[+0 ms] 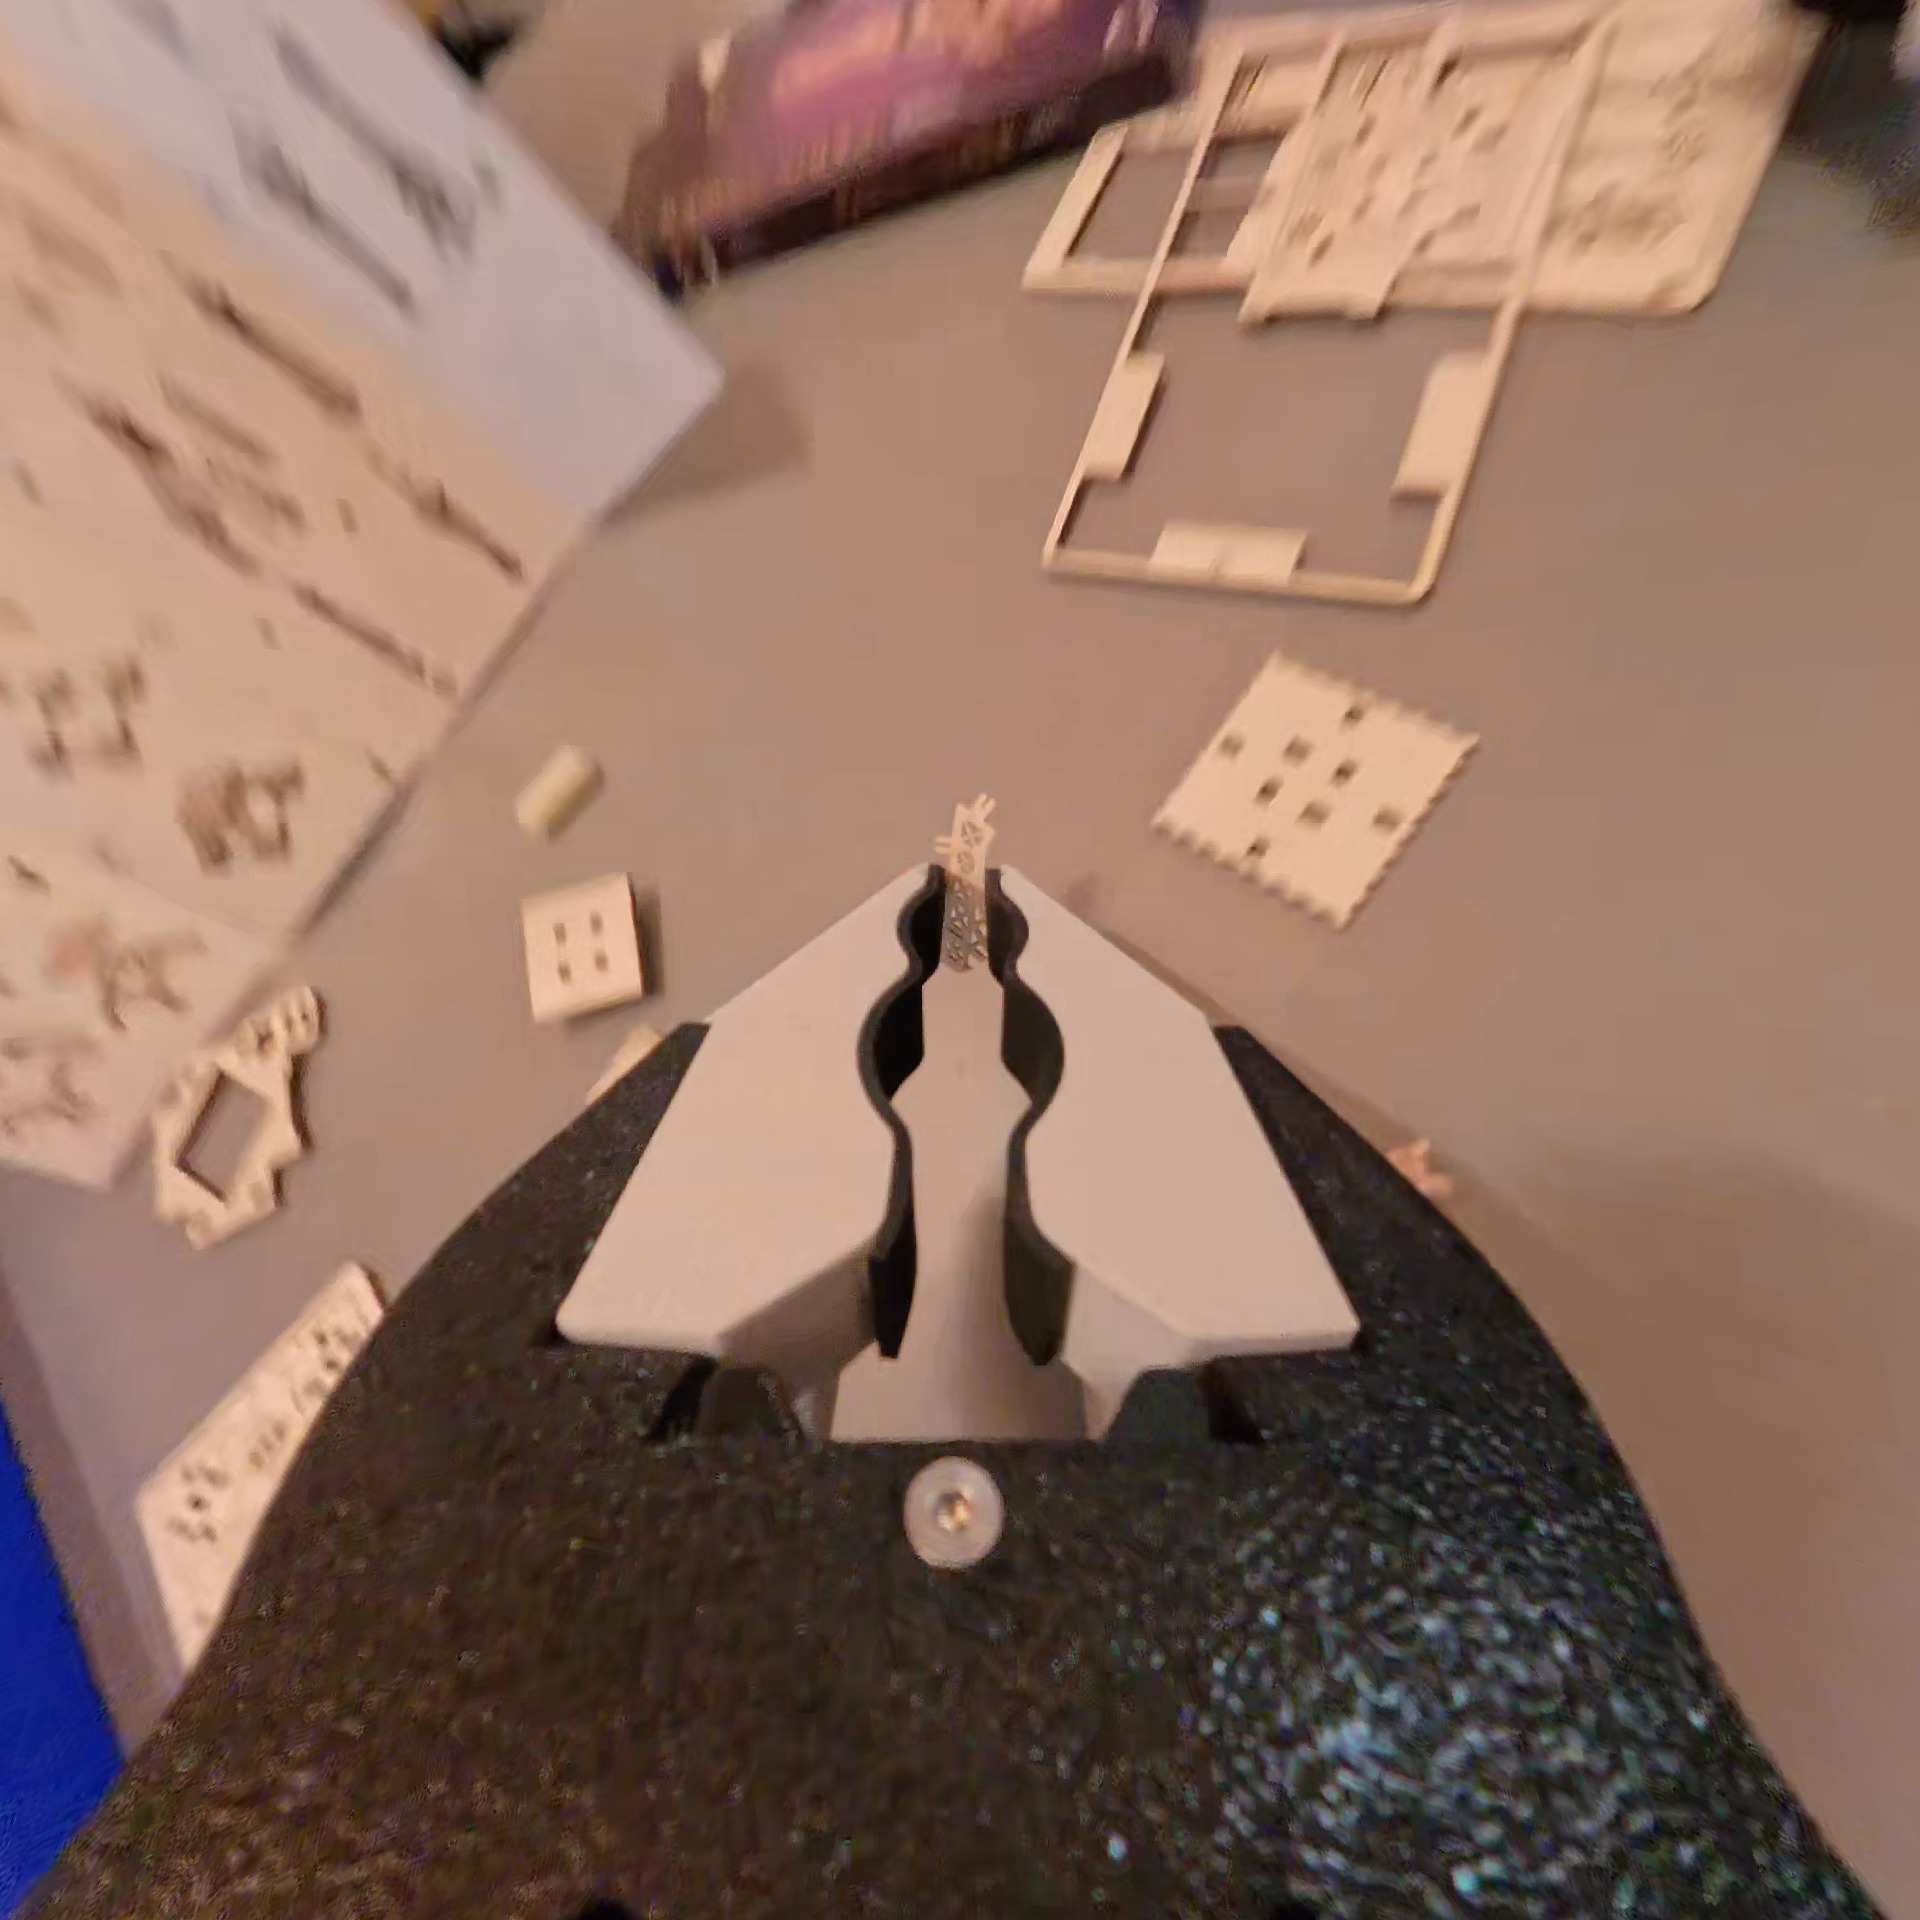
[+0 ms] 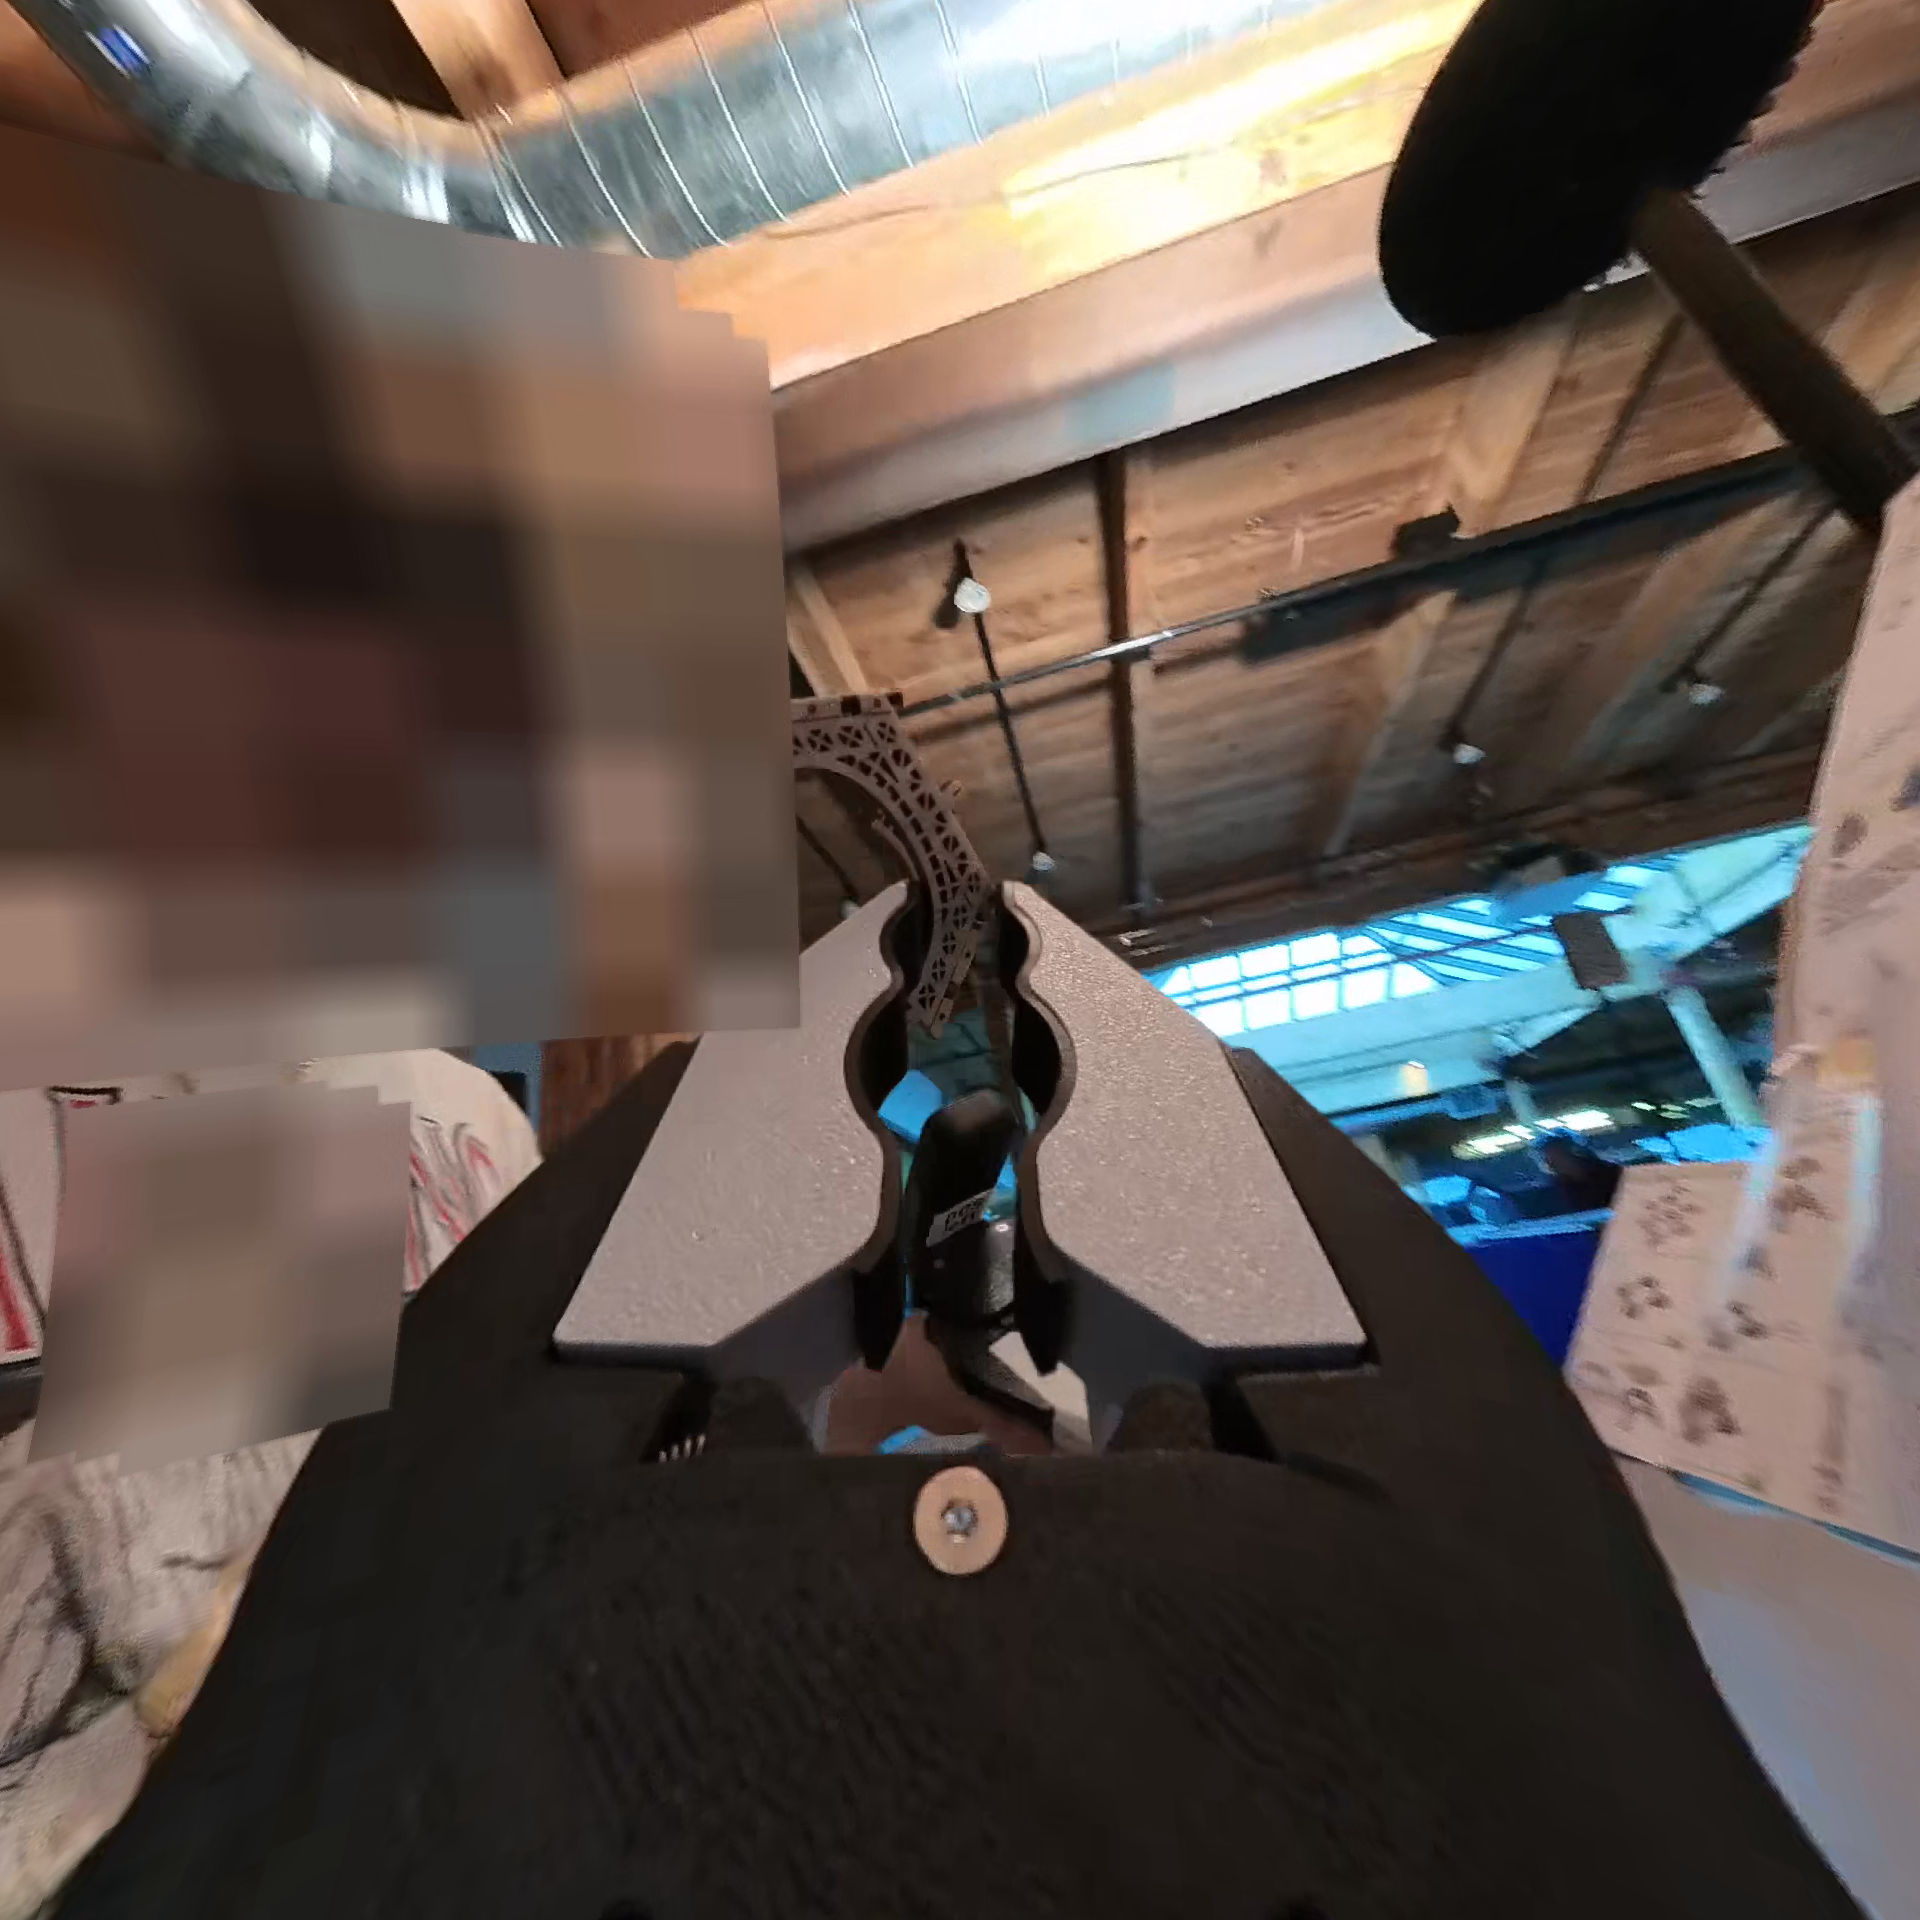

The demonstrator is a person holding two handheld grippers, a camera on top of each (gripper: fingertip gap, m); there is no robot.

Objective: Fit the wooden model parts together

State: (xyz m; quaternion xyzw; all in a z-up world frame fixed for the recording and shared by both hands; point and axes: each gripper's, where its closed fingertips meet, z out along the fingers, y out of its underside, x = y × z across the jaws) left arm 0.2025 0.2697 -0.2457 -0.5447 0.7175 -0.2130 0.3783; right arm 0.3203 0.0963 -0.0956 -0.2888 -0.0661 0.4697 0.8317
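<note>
- The left gripper (image 1: 966, 883) is clenched at its very tips on a thin lattice strip (image 1: 968, 896), held on edge so its notched end pokes out beyond the tips, likely so that end stays free to enter a slot.
- Left of the tips on the grey table (image 1: 883, 623) lie a small square plate with four holes (image 1: 582, 945), a little pale block (image 1: 559, 788) and a cut-out frame piece (image 1: 237, 1117); they seem spread out flat and apart so each can be picked singly.
- Farther right lies a larger square slotted plate (image 1: 1314, 788), a probable seat for tabbed parts.
- Beyond it are emptied punch-out sheets (image 1: 1278, 457), with the instruction sheet (image 1: 239, 499) at far left and a purple box (image 1: 894, 114) at the back.
- The right gripper (image 2: 961, 899) is tilted up toward the wooden ceiling (image 2: 1351, 582), its tips grasping one foot of an arched lattice piece (image 2: 904, 821), raised clear of the table, perhaps for inspection or alignment.
- The two held parts are not yet joined.
</note>
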